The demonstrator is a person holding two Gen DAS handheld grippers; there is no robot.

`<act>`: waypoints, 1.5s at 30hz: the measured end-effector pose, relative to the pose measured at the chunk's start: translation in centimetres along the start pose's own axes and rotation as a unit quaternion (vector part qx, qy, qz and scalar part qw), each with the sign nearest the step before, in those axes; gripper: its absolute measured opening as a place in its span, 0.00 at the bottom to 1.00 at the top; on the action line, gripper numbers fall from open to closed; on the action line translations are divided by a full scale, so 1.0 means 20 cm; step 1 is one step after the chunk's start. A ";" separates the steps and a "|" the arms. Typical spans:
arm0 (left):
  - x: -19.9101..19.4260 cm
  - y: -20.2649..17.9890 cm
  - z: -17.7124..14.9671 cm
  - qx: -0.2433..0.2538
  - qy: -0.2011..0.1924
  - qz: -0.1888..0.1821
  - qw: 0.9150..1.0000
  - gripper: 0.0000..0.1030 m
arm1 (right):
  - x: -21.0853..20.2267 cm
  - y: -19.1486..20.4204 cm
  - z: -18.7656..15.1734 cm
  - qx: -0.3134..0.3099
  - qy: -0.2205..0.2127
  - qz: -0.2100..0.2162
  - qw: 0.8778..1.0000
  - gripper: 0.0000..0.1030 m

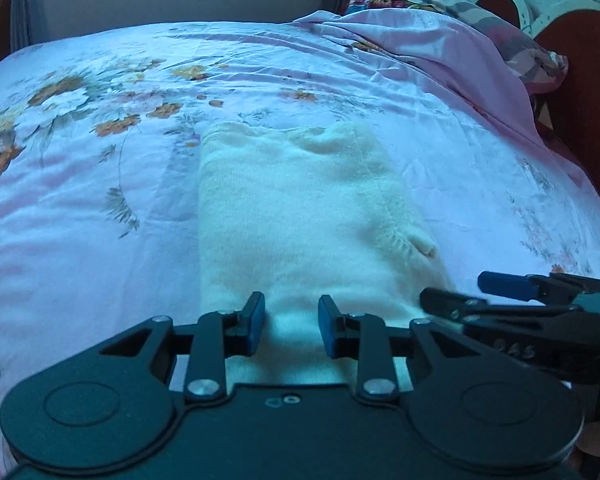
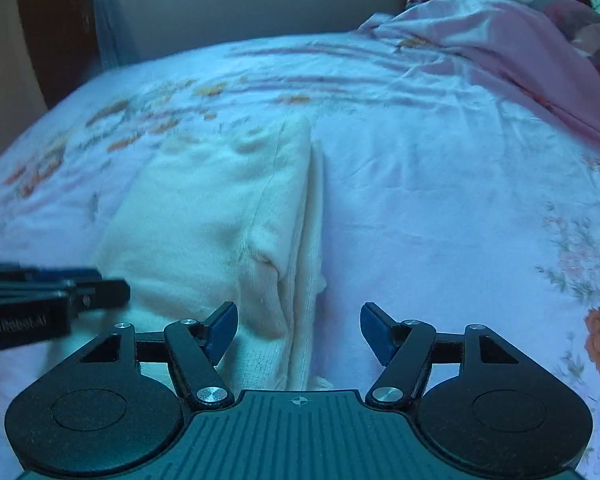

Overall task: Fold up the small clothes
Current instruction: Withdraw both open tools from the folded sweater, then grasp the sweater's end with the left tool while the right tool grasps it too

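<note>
Cream knit, soft and fuzzy: the small garment (image 1: 300,216) lies on the floral bedsheet (image 1: 100,200) as a long narrow strip, its side layers already turned in, near end right under both tools. On the right wrist view the stacked edges (image 2: 306,240) show along its right side, one thin layer peeking out past the top one.

Left gripper (image 1: 292,324): jaws narrowly parted, cloth visible in the gap, pads not clearly pressing on it. I read it as open over the near hem, not a grip.

Right gripper (image 2: 298,328): jaws wide apart, straddling the right edge of the strip, nothing pinched.

Judged step: taking the near end to fold it away toward the far end.

Risks from here:
- left pads catch only the top layer, since the knit is thick and stacked; lower layers would stay behind and the fold would open
- right jaws close partly on the bedsheet, dragging it up with the cloth
- uneven lift between the two hands skews the strip
- the loose peeking edge slips out sideways
</note>
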State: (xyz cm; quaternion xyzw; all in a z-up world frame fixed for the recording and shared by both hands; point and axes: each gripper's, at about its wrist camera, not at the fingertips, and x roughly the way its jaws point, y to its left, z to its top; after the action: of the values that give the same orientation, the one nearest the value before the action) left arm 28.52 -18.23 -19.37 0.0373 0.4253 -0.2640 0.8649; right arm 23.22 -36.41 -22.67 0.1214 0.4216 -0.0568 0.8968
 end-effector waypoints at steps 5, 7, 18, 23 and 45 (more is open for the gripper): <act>-0.04 -0.04 -0.06 0.021 0.003 0.022 1.000 0.26 | 0.00 0.01 -0.08 -0.013 0.033 -0.006 0.999 0.66; -0.06 -0.06 -0.07 0.023 0.009 0.025 0.999 0.26 | -0.05 -0.01 -0.06 0.013 0.028 -0.003 1.000 0.66; -0.13 0.02 -0.08 -0.008 0.021 0.041 0.999 0.31 | -0.15 0.00 -0.08 0.017 0.031 0.010 0.999 0.66; -0.15 0.09 -0.06 -0.023 0.012 0.042 0.999 0.49 | -0.16 0.00 -0.07 0.013 0.030 0.018 0.999 0.66; 0.22 0.24 0.11 -0.102 0.050 -0.044 0.993 0.60 | 0.23 -0.13 0.19 0.089 0.048 0.059 0.993 0.84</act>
State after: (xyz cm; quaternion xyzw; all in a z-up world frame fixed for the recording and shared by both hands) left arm 34.60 -16.69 -22.11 -0.0569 0.4942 -0.2546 0.8293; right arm 28.38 -39.96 -24.25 0.2283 0.4496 -0.0353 0.8628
